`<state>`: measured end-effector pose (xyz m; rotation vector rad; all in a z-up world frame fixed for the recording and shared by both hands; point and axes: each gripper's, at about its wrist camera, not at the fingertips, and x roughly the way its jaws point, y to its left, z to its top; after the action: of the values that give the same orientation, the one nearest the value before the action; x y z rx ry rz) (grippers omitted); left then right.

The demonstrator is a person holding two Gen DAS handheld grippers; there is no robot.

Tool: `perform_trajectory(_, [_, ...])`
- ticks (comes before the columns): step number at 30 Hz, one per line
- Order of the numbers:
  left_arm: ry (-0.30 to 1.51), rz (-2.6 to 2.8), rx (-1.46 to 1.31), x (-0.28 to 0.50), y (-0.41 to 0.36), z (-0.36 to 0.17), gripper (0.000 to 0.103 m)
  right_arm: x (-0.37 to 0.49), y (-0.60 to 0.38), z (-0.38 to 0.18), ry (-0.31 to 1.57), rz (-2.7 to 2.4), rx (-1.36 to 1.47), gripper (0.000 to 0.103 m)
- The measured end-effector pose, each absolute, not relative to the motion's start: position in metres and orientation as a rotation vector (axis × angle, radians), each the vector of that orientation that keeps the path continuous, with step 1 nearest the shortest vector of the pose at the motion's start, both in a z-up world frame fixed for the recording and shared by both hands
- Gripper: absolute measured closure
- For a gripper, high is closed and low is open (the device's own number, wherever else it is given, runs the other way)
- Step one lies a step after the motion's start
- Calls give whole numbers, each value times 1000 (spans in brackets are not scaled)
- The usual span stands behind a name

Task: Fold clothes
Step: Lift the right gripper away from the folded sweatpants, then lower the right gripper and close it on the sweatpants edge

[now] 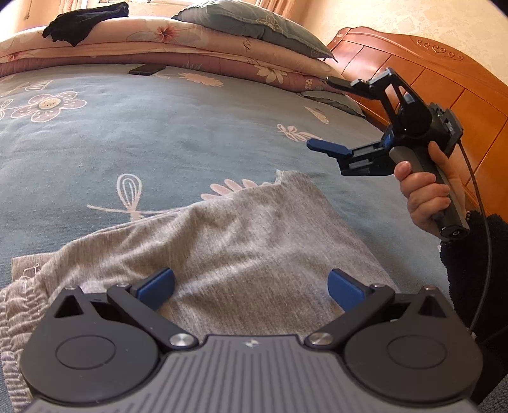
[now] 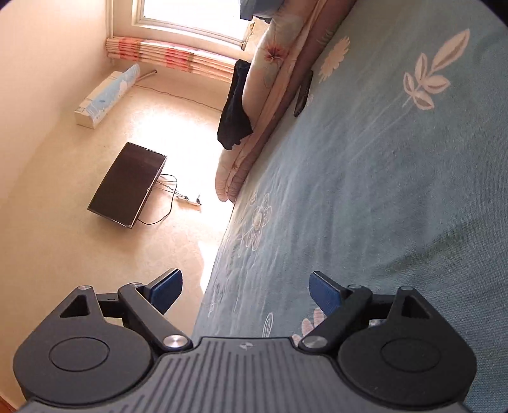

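Observation:
A grey garment (image 1: 222, 241) lies partly folded on the blue floral bed sheet (image 1: 158, 133), with a ribbed elastic band at its left edge. My left gripper (image 1: 250, 289) hovers open just above its near part, nothing between the blue pads. My right gripper (image 1: 320, 114) is held by a hand (image 1: 425, 197) up at the right, above the bed and beyond the garment's far corner, open and empty. In the right wrist view the right gripper (image 2: 246, 290) is rolled sideways, open, over the sheet (image 2: 381, 190); the garment is out of that view.
A folded floral quilt (image 1: 190, 47) and a pillow (image 1: 254, 22) lie at the bed's far side, with a dark garment (image 1: 82, 22) on the quilt. A phone (image 1: 147, 68) rests on the sheet. The wooden headboard (image 1: 444, 79) stands at the right. A television (image 2: 127, 184) hangs on the wall.

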<state>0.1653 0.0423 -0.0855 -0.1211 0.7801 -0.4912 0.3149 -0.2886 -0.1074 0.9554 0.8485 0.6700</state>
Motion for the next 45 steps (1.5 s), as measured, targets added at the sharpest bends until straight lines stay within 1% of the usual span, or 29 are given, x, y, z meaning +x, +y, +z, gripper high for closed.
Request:
perform_trajectory(4, [774, -486, -113, 165, 41, -87, 1, 310, -296, -91, 836, 645, 889, 12])
perform_trajectory(10, [773, -489, -103, 166, 40, -88, 1, 325, -269, -124, 993, 639, 919, 7])
perform_trajectory(12, [772, -491, -109, 166, 41, -87, 1, 328, -259, -121, 997, 649, 885, 4])
perform_trajectory(17, [765, -488, -89, 165, 38, -89, 1, 321, -242, -111, 1005, 702, 777, 5])
perform_trajectory(18, [765, -485, -84, 165, 37, -89, 1, 322, -241, -112, 1000, 681, 747, 9])
perform_trajectory(21, [766, -482, -78, 165, 35, -89, 1, 333, -246, -109, 914, 610, 696, 14])
perform_trajectory(23, [768, -485, -83, 165, 36, -89, 1, 341, -255, -105, 846, 528, 684, 13])
perform_trajectory(25, [767, -490, -92, 166, 38, -88, 1, 341, -262, -101, 830, 599, 739, 13])
perform_trajectory(26, [766, -492, -94, 166, 38, -89, 1, 338, -264, -96, 818, 619, 720, 13])
perform_trajectory(28, [763, -491, -92, 165, 38, -89, 1, 329, -264, -87, 823, 608, 646, 13])
perform_trajectory(29, [761, -490, -90, 165, 37, -89, 1, 327, -266, -87, 841, 620, 655, 13])
perform_trajectory(32, [759, -487, -86, 164, 37, -90, 1, 329, -267, -99, 932, 651, 684, 26])
perform_trajectory(33, [759, -487, -85, 164, 37, -90, 1, 330, -267, -103, 950, 644, 670, 36])
perform_trajectory(34, [759, -489, -87, 164, 37, -90, 1, 331, -265, -103, 948, 635, 645, 51])
perform_trajectory(35, [758, -491, -90, 164, 38, -89, 1, 332, -264, -103, 943, 627, 617, 59])
perform_trajectory(36, [758, -492, -92, 164, 38, -89, 1, 332, -264, -98, 919, 618, 570, 76])
perform_trajectory(37, [758, -493, -92, 164, 38, -89, 1, 330, -264, -92, 896, 594, 505, 90])
perform_trajectory(38, [759, -491, -94, 164, 38, -89, 1, 329, -263, -85, 872, 569, 440, 93])
perform_trajectory(40, [763, -485, -109, 164, 39, -85, 1, 326, -261, -74, 843, 529, 303, 94])
perform_trajectory(45, [779, -542, -194, 177, 46, -61, 1, 310, -247, -80, 883, 564, 90, 94])
